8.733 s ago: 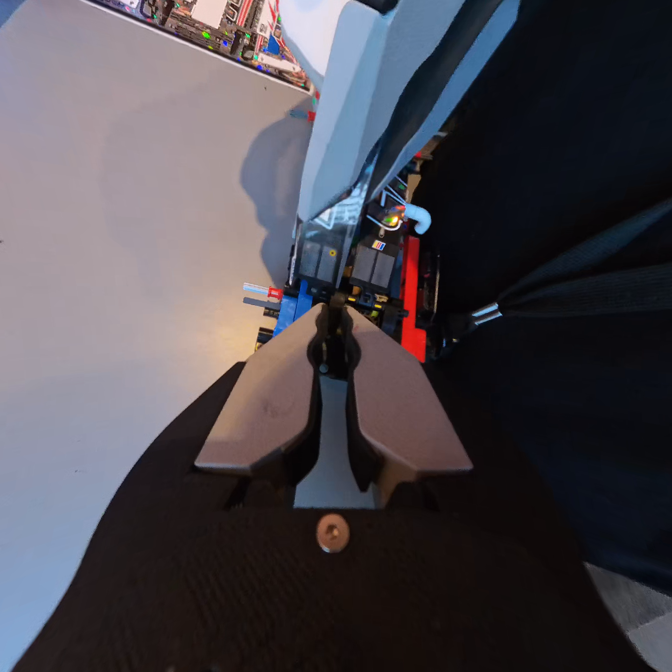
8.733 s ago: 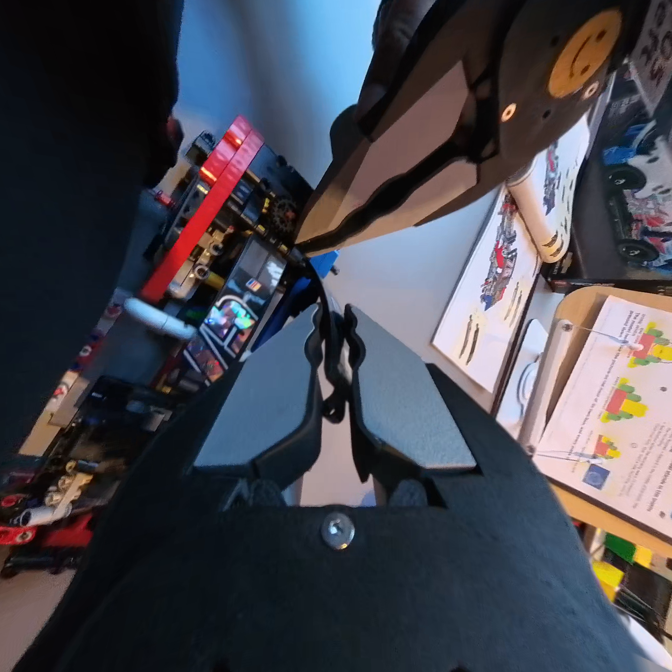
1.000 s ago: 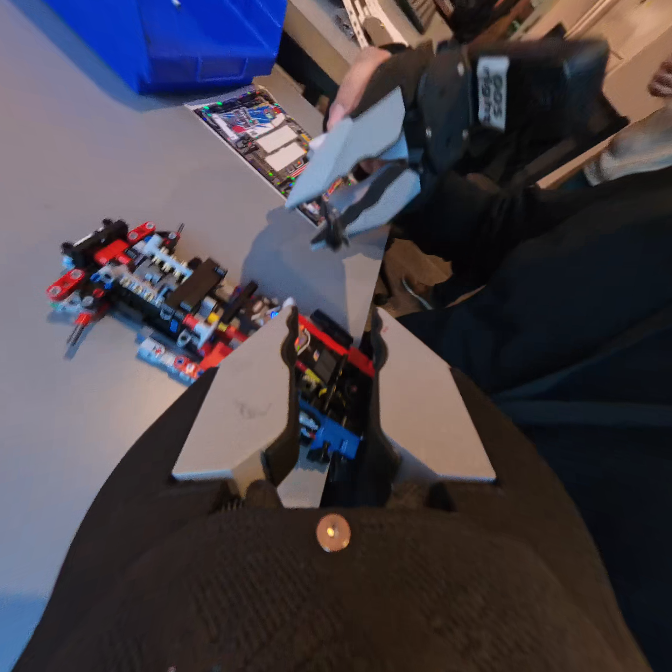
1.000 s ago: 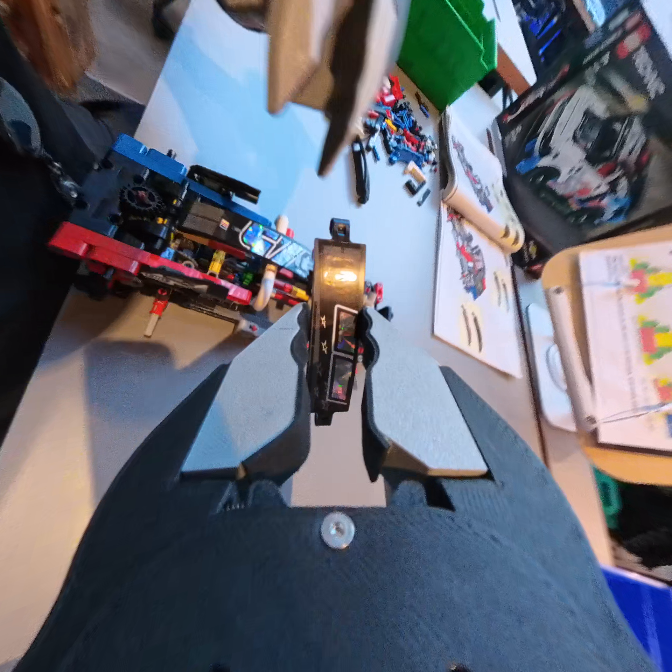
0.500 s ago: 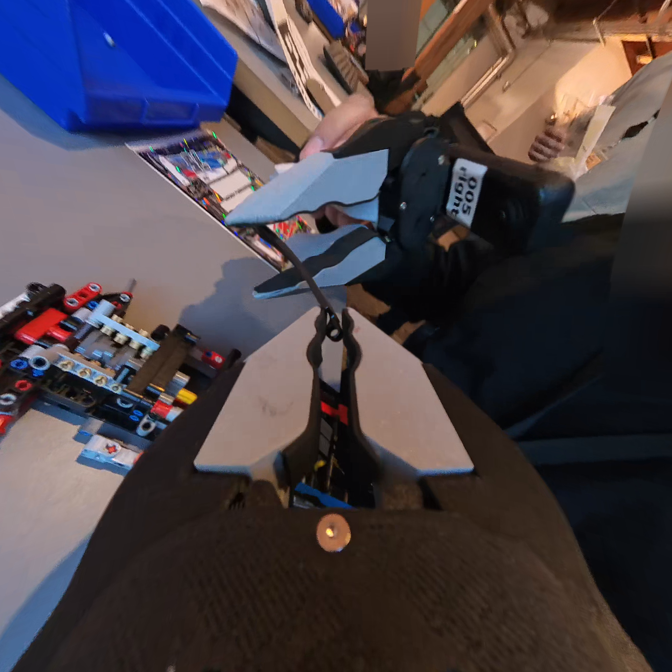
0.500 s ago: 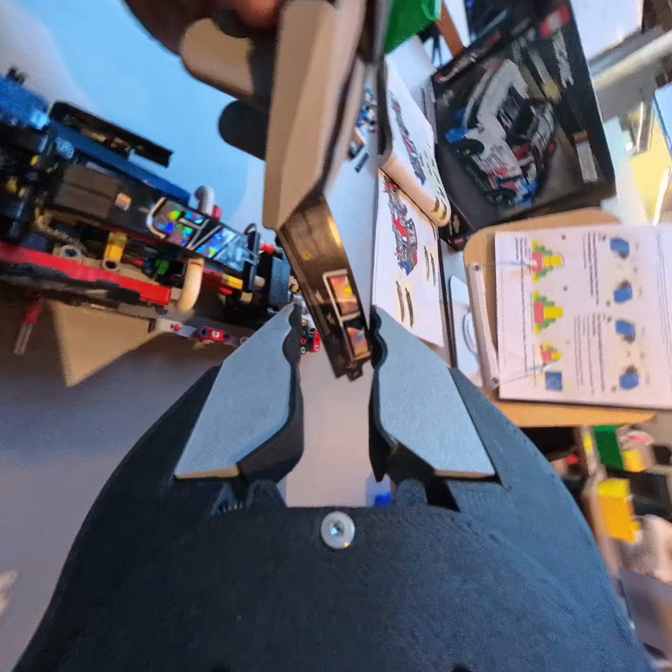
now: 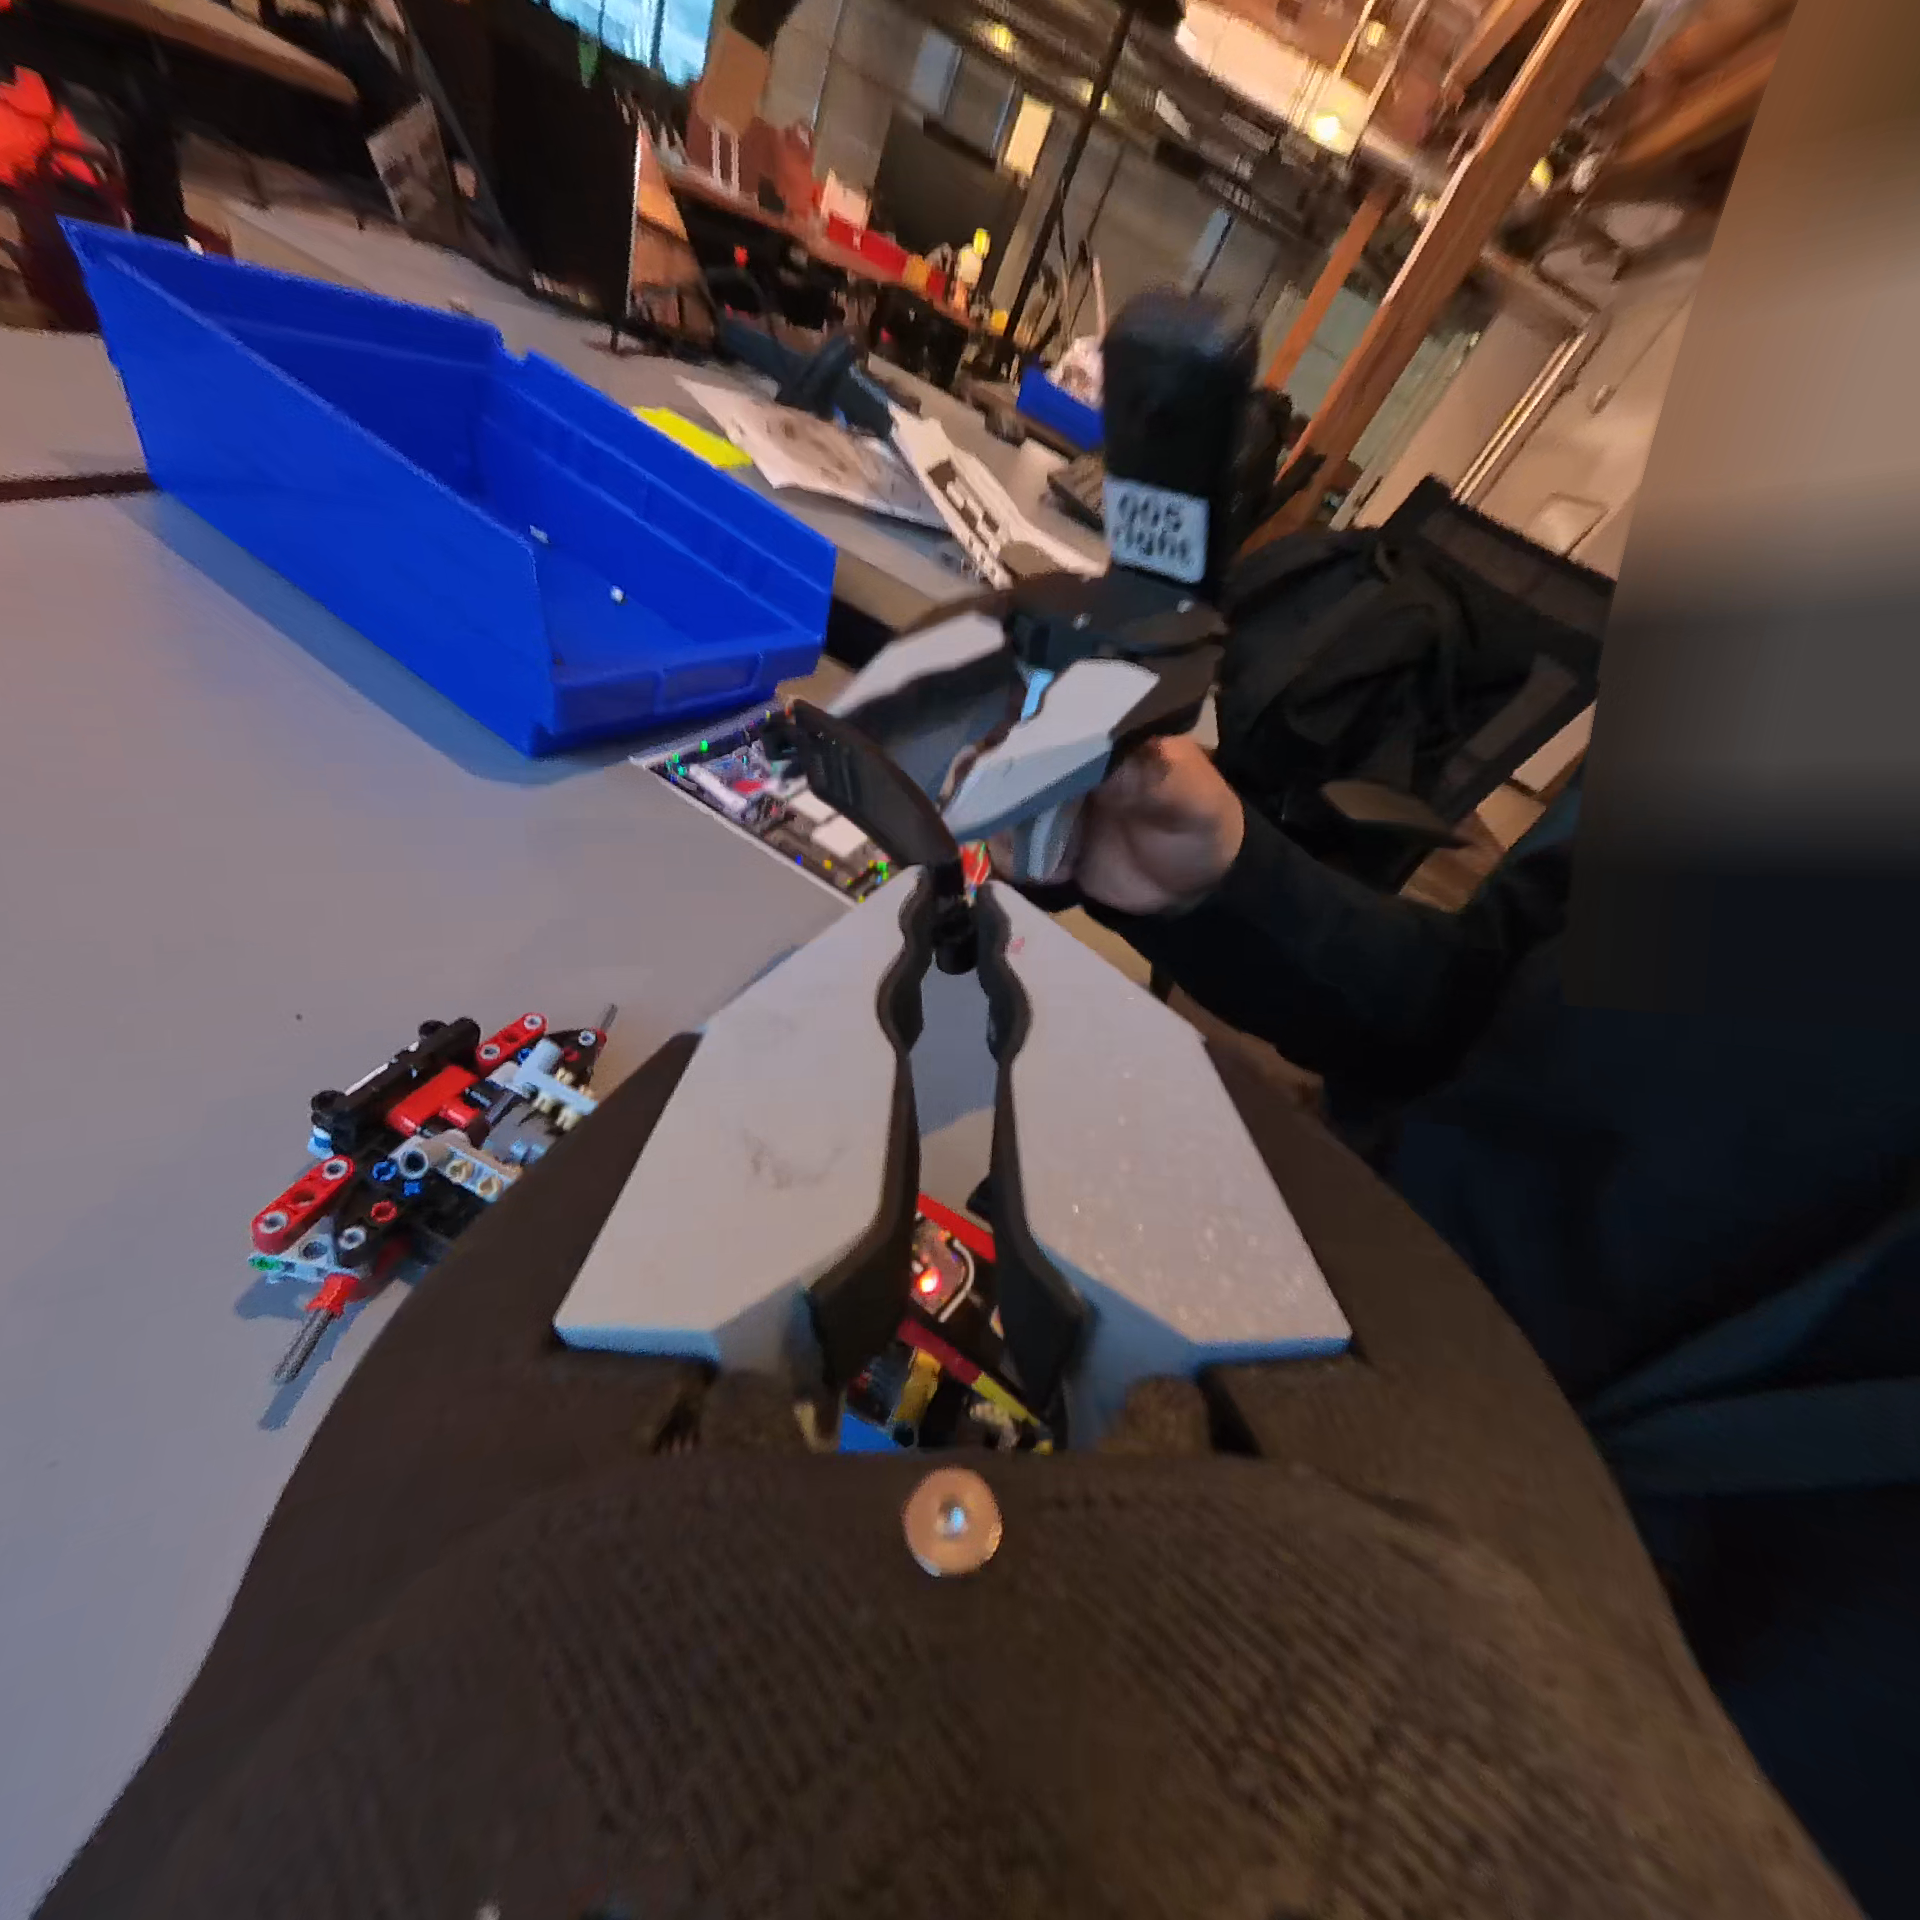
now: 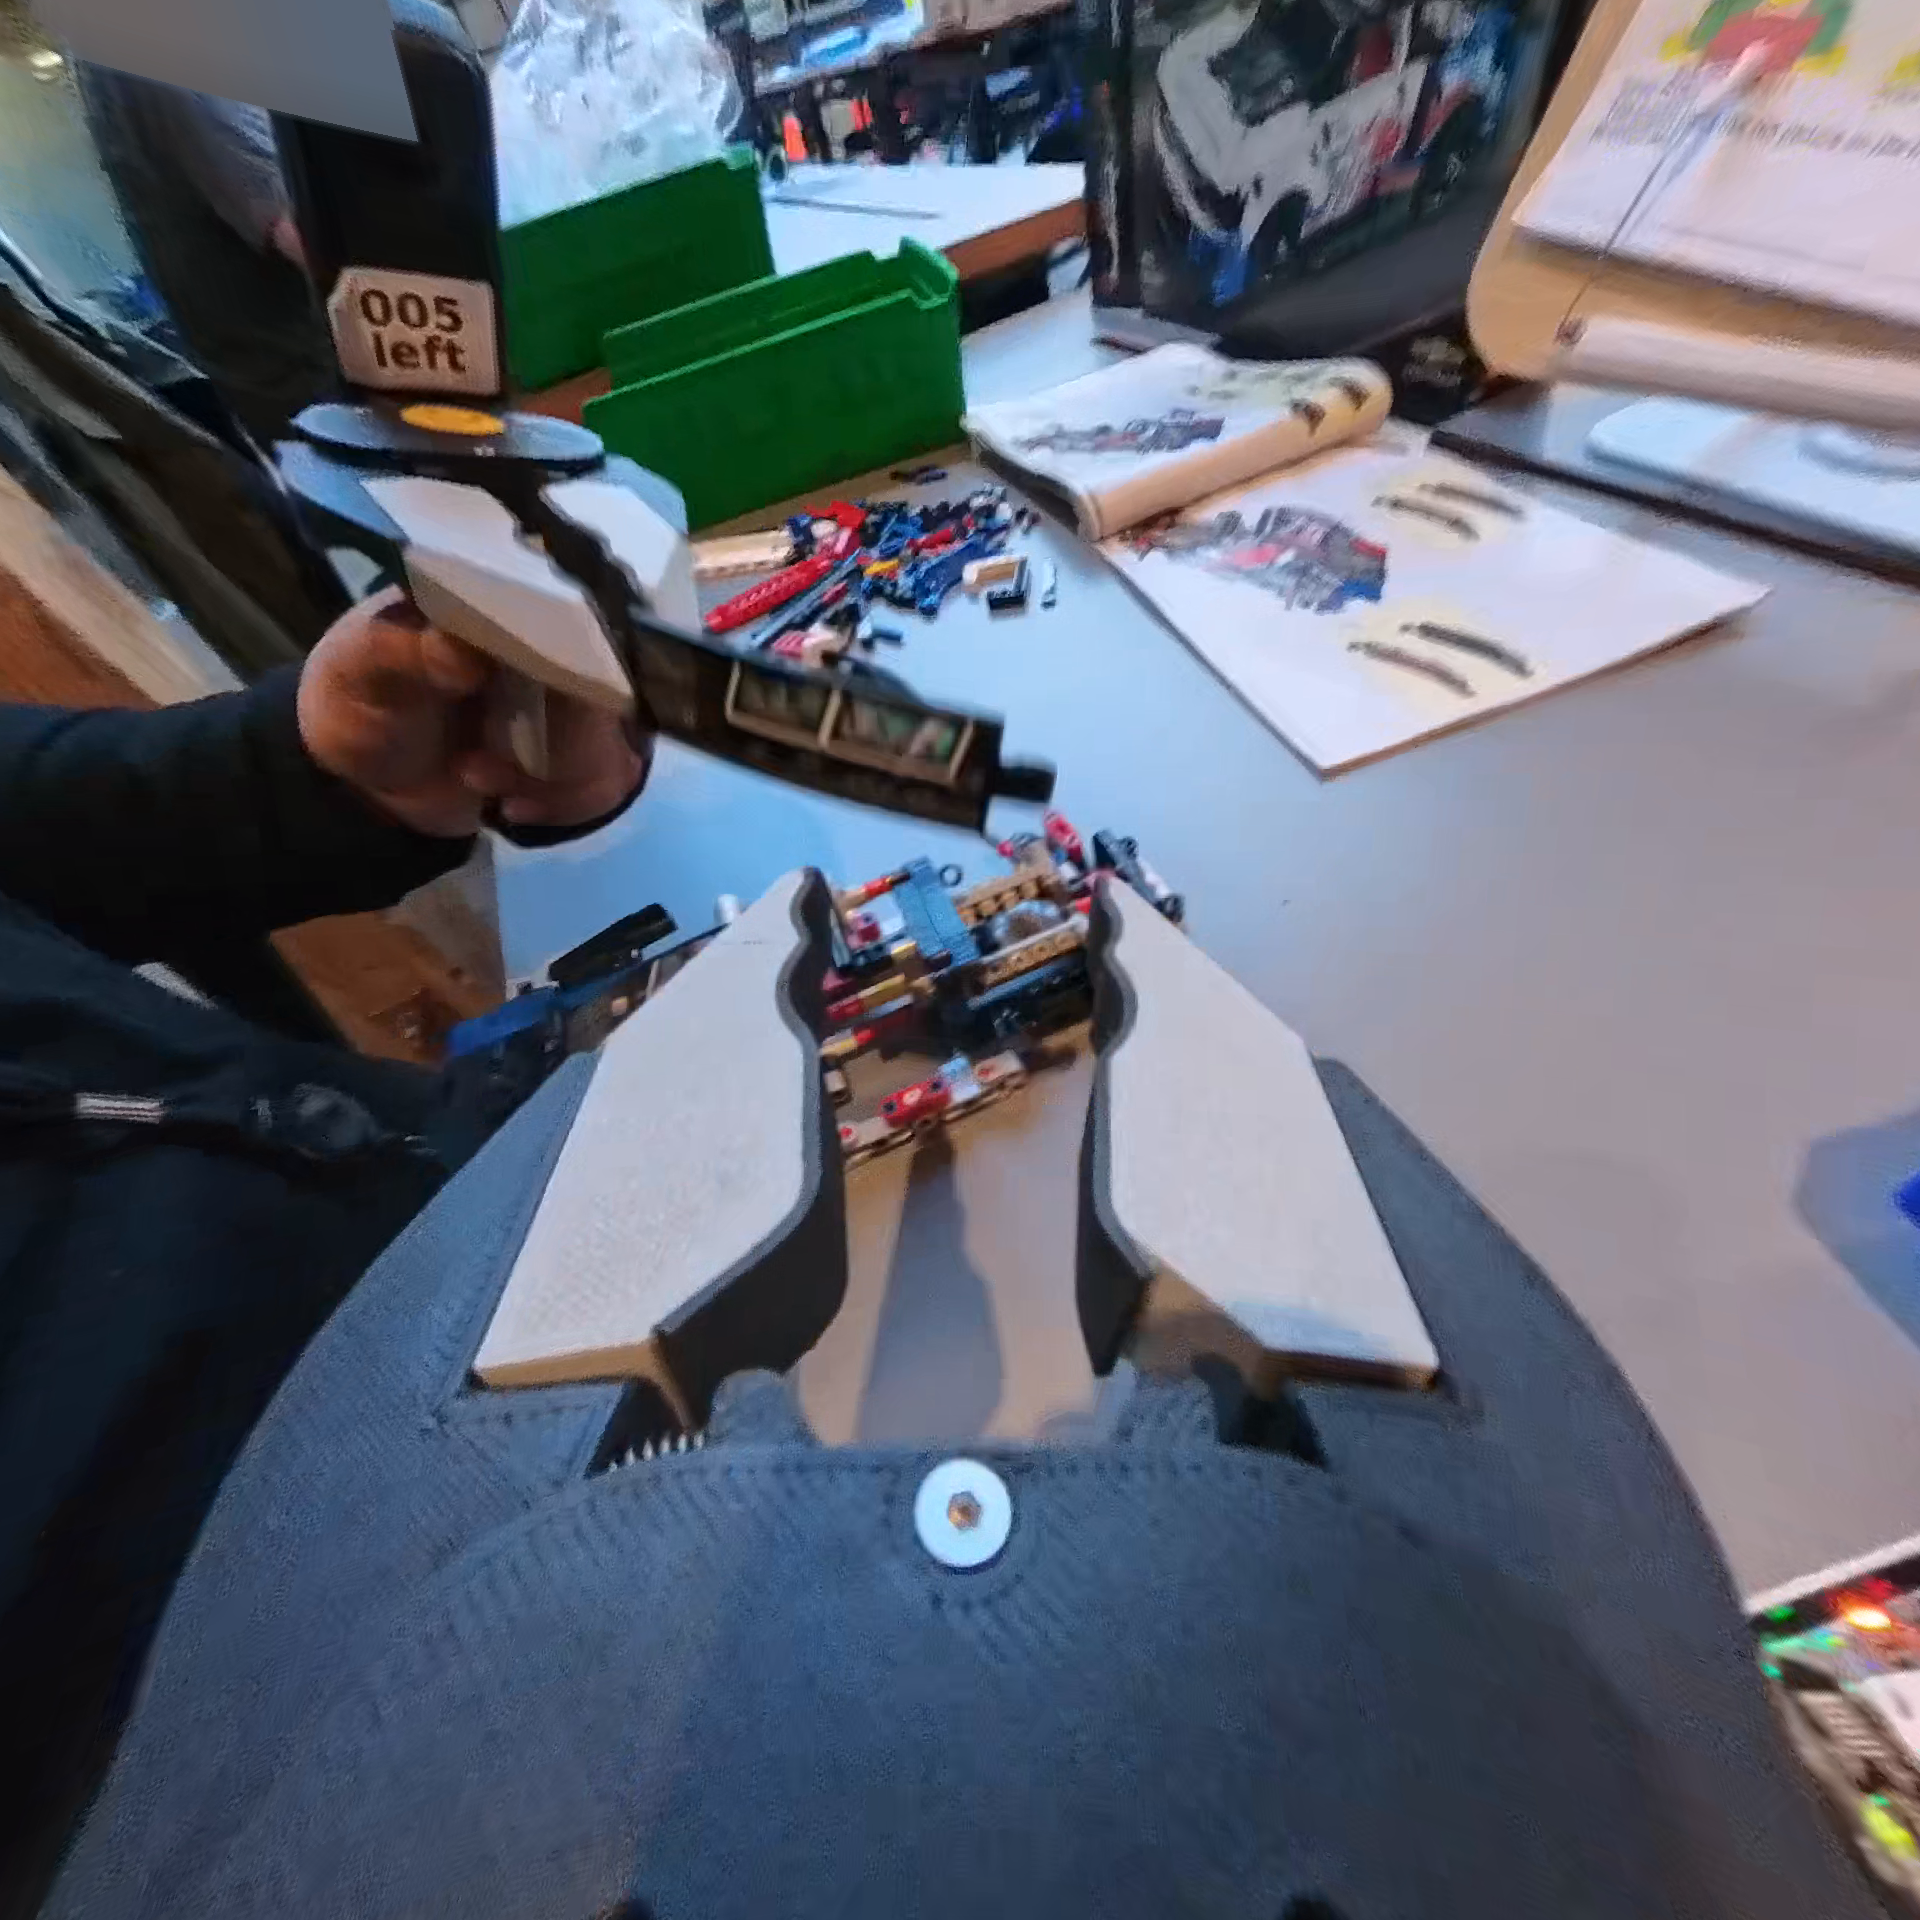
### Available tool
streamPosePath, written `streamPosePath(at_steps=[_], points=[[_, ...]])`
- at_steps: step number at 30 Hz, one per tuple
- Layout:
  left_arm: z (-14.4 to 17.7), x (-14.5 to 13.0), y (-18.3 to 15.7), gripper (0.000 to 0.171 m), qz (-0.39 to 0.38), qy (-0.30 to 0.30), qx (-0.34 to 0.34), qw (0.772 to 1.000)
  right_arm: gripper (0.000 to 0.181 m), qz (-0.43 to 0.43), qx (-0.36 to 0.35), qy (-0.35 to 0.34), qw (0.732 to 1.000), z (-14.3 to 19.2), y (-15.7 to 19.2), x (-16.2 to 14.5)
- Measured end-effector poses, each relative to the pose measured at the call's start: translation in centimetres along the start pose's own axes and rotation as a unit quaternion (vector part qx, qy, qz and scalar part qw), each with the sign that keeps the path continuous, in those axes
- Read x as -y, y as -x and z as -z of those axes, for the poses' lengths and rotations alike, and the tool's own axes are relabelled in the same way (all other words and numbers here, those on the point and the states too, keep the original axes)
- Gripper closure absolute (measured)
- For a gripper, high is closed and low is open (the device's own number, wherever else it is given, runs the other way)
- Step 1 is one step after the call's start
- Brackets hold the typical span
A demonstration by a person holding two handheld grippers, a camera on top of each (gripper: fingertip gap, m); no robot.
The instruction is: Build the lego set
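Left claw (image 7: 948, 914) pinches one end of a long black curved lego panel with shiny stickers (image 8: 831, 727); the panel juts out past its tips, held in the air above the grey table (image 8: 1558, 987). Right claw (image 8: 951, 925) spread wide, nothing between its fingers. Just beyond the right claw's tips, on the table, a partly built black, red and grey lego assembly (image 8: 966, 977). Farther off, a loose pile of small lego parts (image 8: 883, 561), an open instruction booklet (image 8: 1403, 603), green plastic bins (image 8: 779, 384). Left of the left claw, a blue plastic bin (image 7: 447, 520).
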State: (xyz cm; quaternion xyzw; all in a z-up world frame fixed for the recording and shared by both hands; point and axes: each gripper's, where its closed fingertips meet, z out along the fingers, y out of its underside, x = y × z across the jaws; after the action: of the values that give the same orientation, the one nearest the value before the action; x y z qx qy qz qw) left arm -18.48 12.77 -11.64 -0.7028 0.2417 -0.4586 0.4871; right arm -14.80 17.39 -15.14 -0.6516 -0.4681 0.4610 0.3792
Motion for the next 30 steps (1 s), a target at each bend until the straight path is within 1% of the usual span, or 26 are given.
streamPosePath(at_steps=[2, 4, 5, 7, 8, 9, 10, 11, 12, 13, 15, 18, 19, 20, 21, 23, 24, 27, 30], points=[[0.6, 0.8, -0.1, 0.167, 0.006, -0.025, -0.002, 1.0, 0.137, -0.049, 0.038, 0.006, 0.998, -0.5, 1.1, -0.6], [0.8, 0.9, 0.0, 0.167, 0.013, -0.032, -0.003, 0.999, 0.138, -0.1, 0.112, 0.002, 0.989, -1.3, 3.3, -1.0], [0.7, 0.8, -0.2, 0.167, 0.018, -0.032, -0.009, 0.999, 0.134, -0.123, 0.148, -0.005, 0.981, -1.6, 4.4, -0.8], [0.4, 0.3, -0.9, 0.167, 0.031, -0.033, -0.032, 0.998, 0.135, -0.174, 0.204, -0.042, 0.962, -1.8, 5.5, 0.3], [0.2, -0.1, -1.0, 0.167, 0.035, -0.026, -0.03, 0.999, 0.137, -0.202, 0.234, -0.07, 0.948, -1.6, 5.8, 1.3], [-0.1, -0.7, -0.9, 0.167, 0.035, -0.019, -0.024, 0.999, 0.142, -0.23, 0.26, -0.098, 0.933, -1.3, 5.9, 2.2], [-0.2, -1.1, -1.0, 0.167, 0.036, -0.013, -0.024, 0.999, 0.151, -0.254, 0.28, -0.121, 0.918, -0.9, 5.7, 2.9], [-0.4, -1.5, -1.3, 0.167, 0.039, -0.008, -0.03, 0.999, 0.172, -0.273, 0.292, -0.137, 0.906, -0.7, 5.3, 3.4], [-0.5, -1.7, -1.6, 0.167, 0.044, -0.005, -0.034, 0.998, 0.18, -0.287, 0.3, -0.147, 0.898, -0.5, 5.0, 3.6], [-0.7, -2.1, -1.6, 0.167, 0.049, 0.003, -0.032, 0.998, 0.181, -0.293, 0.31, -0.148, 0.892, -0.4, 5.0, 3.6], [-0.8, -2.8, -1.9, 0.167, 0.061, 0.03, -0.036, 0.997, 0.181, -0.288, 0.316, -0.135, 0.894, -0.4, 5.2, 3.2], [-0.6, -3.6, -1.6, 0.165, 0.062, 0.055, -0.022, 0.996, 0.181, -0.259, 0.294, -0.119, 0.912, -0.5, 5.4, 2.6], [-0.4, -4.1, -1.4, 0.161, 0.069, 0.073, -0.015, 0.995, 0.181, -0.251, 0.284, -0.118, 0.918, -0.4, 5.2, 2.6], [0.1, -4.7, -1.0, 0.147, 0.082, 0.097, -0.005, 0.992, 0.181, -0.245, 0.269, -0.121, 0.924, -0.2, 4.7, 2.7], [0.7, -5.6, -0.8, 0.144, 0.1, 0.125, 0.0, 0.987, 0.181, -0.238, 0.253, -0.125, 0.929, 0.2, 4.1, 2.8], [2.1, -7.8, -0.3, 0.145, 0.148, 0.185, 0.011, 0.972, 0.181, -0.227, 0.226, -0.123, 0.939, 1.1, 2.7, 2.5], [2.7, -8.7, -0.1, 0.141, 0.174, 0.203, 0.017, 0.963, 0.181, -0.225, 0.218, -0.122, 0.942, 1.5, 2.2, 2.3], [3.2, -9.5, -0.6, 0.138, 0.237, 0.219, -0.013, 0.946, 0.181, -0.227, 0.211, -0.117, 0.944, 2.5, 1.3, 1.9], [2.6, -9.2, -1.1, 0.127, 0.302, 0.222, -0.07, 0.925, 0.181, -0.221, 0.207, -0.119, 0.945, 2.8, 1.0, 1.8]])
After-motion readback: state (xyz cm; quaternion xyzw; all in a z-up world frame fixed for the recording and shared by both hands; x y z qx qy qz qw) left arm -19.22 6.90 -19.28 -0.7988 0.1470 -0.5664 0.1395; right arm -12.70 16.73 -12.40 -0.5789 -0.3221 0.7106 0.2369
